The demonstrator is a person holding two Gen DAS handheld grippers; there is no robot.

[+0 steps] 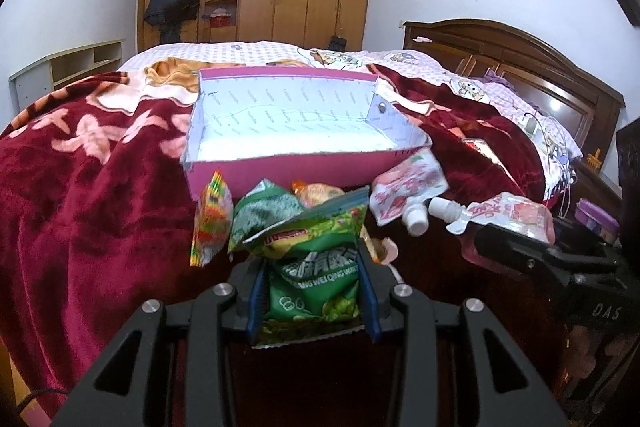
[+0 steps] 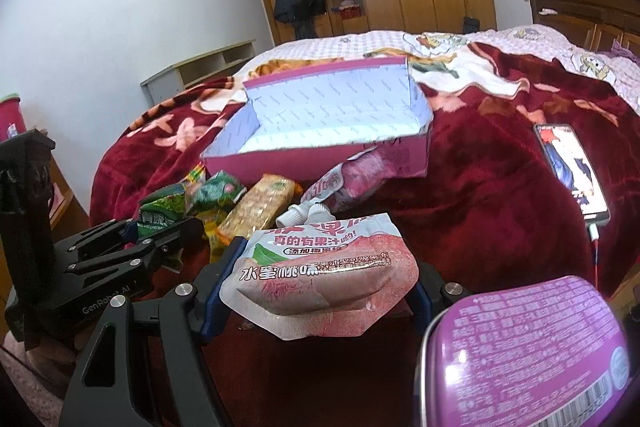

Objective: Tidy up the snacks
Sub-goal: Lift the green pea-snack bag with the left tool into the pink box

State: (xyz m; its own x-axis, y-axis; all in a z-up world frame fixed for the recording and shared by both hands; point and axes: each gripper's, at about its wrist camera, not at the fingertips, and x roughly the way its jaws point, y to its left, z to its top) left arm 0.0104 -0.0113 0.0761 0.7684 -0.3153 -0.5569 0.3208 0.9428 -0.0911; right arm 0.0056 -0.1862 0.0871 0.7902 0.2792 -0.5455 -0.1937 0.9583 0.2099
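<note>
My left gripper point(image 1: 312, 261) is shut on a green pea snack packet point(image 1: 316, 291), held upright between its blue pads just above the red blanket. My right gripper point(image 2: 326, 261) is shut on a pink peach jelly pouch point(image 2: 320, 279) with a white cap. Beyond both, an open pink box point(image 1: 280, 171) with a white lining sits on the bed, with nothing visible inside. In front of the box lie a rainbow candy packet point(image 1: 210, 219), another green packet point(image 1: 260, 211), a cracker packet point(image 2: 260, 207) and a second pink pouch point(image 1: 408, 193).
A phone point(image 2: 572, 171) with its screen lit lies on the red blanket point(image 1: 80, 187) to the right, plugged into a cable. A purple tin point(image 2: 528, 355) is close to the right wrist camera at lower right. A wooden headboard point(image 1: 520, 67) stands at the right, wardrobes behind.
</note>
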